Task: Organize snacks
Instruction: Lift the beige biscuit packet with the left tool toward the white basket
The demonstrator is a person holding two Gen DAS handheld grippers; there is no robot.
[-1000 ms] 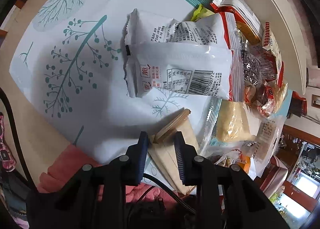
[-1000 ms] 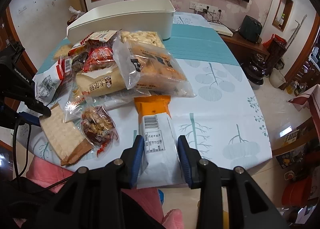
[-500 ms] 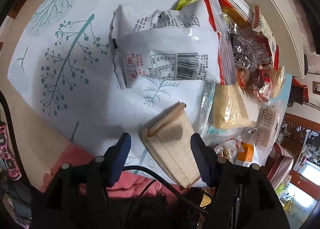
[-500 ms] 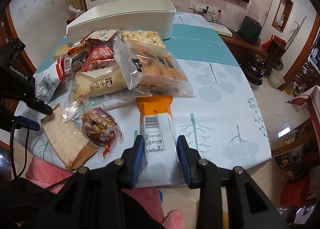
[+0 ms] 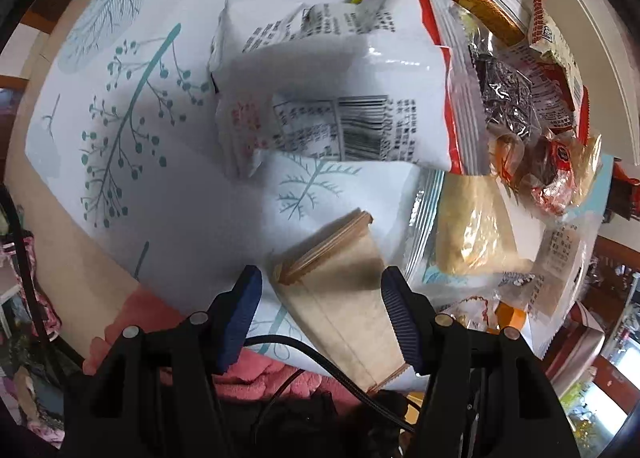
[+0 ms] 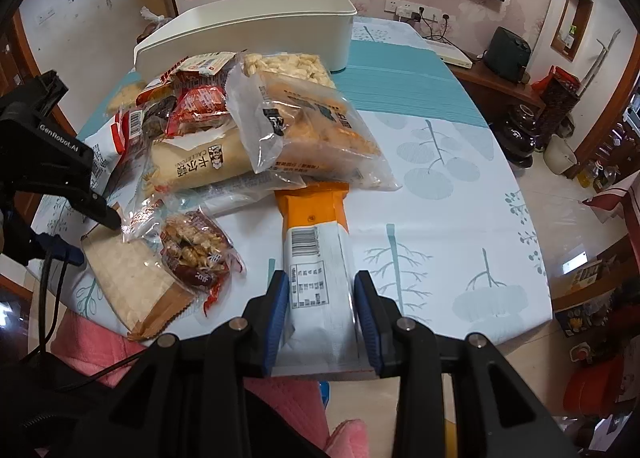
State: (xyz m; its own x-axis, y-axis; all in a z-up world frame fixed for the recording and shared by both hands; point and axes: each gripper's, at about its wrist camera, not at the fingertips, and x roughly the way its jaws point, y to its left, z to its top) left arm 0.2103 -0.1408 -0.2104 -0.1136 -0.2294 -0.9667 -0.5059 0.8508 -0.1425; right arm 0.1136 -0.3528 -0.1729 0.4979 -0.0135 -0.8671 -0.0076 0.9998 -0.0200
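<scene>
Left gripper [image 5: 322, 292] open above table edge; brown paper packet [image 5: 344, 298] lying between spread pads, untouched; white barcode snack bag [image 5: 348, 105] farther ahead; heaped wrappers ahead-right.

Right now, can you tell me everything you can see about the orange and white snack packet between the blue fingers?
The orange and white snack packet is a long, narrow pouch of smooth, slightly glossy wrapper. Its far end is orange with a crimped seal; the rest is white, printed with a barcode and small text. It lies flat, lengthwise, at the table's near edge, its orange tip tucked under a clear bag of pale snacks. The right gripper is closed on its near end, one blue finger pressing each long side.
</scene>
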